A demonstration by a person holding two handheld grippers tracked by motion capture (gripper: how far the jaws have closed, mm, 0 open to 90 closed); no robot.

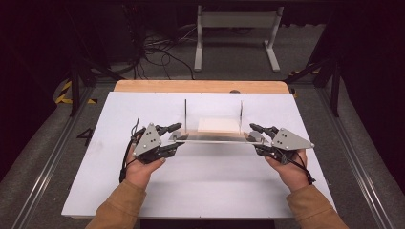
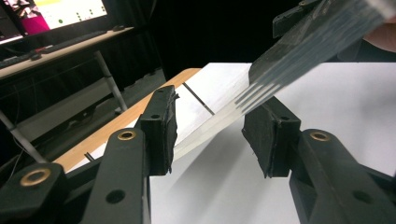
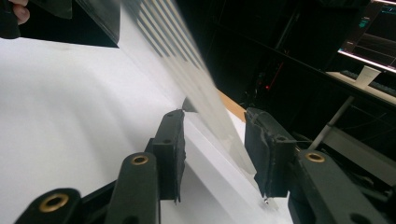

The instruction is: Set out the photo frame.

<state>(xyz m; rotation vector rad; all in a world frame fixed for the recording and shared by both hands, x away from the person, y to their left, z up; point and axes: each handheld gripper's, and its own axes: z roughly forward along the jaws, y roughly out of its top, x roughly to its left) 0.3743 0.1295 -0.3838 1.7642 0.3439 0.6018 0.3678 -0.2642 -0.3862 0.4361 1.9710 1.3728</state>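
Near the middle of the tabletop point(image 1: 143, 191), the left gripper point(image 1: 173, 138) and right gripper point(image 1: 255, 137) have wide jaws around the clear box point(image 1: 213, 125) ends.

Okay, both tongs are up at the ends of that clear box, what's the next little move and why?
Probably close both tongs. The left tongs and right tongs are open, and the clear box has a wall edge running through each gap without being pinched. Gripping both ends first would likely keep it level when lifted off the white table.
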